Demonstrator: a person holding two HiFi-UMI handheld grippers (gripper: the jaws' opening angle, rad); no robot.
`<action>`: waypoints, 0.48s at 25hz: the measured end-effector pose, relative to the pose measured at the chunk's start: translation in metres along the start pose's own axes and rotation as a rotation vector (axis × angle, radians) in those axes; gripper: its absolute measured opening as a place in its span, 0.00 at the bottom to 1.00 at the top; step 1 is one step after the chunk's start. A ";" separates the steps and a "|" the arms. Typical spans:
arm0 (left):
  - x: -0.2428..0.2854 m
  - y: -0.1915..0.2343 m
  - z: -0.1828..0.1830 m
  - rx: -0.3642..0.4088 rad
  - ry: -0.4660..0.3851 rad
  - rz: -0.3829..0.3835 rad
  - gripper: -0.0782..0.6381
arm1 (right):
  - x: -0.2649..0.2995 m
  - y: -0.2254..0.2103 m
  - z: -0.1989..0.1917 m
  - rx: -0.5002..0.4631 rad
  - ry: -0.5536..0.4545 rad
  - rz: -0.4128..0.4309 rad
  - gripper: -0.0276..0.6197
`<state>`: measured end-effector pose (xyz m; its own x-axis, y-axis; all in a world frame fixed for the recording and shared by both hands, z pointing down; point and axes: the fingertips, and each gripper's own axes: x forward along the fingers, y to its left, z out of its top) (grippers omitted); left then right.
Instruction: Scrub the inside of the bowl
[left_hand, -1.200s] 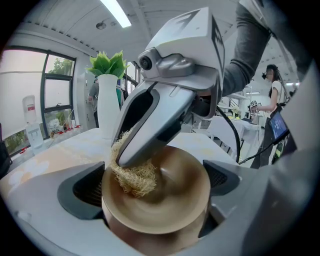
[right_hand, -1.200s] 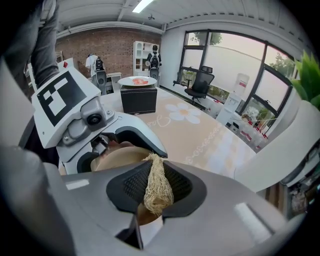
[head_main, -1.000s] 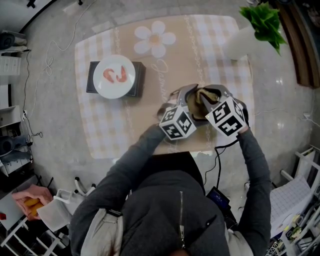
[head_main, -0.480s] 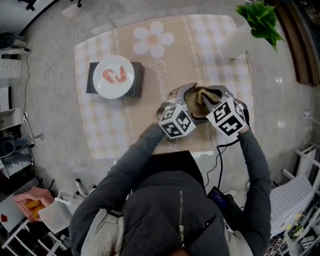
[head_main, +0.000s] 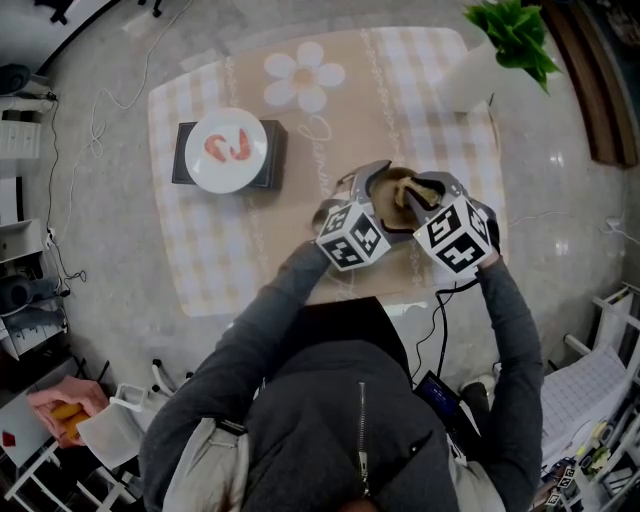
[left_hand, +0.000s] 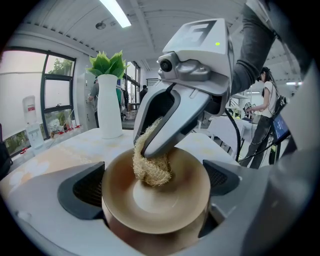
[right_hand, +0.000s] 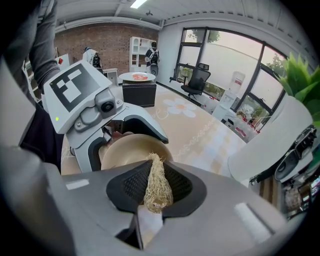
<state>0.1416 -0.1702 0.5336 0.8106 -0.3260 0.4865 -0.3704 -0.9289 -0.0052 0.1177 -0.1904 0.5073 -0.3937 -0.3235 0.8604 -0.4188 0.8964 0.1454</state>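
tan loofah scrubber (left_hand: 150, 167) rubbing inside the bowl (left_hand: 125, 192): scrubbing under way.
left claw (left_hand: 152, 187) clamps round the bowl, held tilted above the tabletop (head_main: 250, 260); right claw (right_hand: 156, 200) pinches the scrubber against the inner wall. over the last second both shift only slightly, suggesting short strokes.

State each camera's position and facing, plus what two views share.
Head view: on the head, facing steeply down at the table; sleeves, left tool and right tool show.
Left gripper view: on the left tool, facing the bowl it grips.
Right gripper view: on the right tool, facing its scrubber.
Shared: both gripper views show bowl, scrubber and the other tool.
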 end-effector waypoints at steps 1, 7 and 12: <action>0.000 0.000 0.000 0.000 0.000 0.000 0.94 | -0.001 0.001 -0.001 -0.002 0.000 -0.002 0.14; 0.000 0.000 0.000 -0.003 0.001 -0.001 0.94 | -0.003 0.004 -0.004 -0.004 0.013 -0.013 0.14; 0.001 0.000 0.000 -0.002 0.001 -0.001 0.94 | -0.004 0.007 -0.005 -0.011 0.023 -0.016 0.14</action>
<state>0.1423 -0.1706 0.5344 0.8105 -0.3249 0.4875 -0.3705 -0.9288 -0.0031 0.1207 -0.1811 0.5071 -0.3678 -0.3307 0.8691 -0.4159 0.8944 0.1644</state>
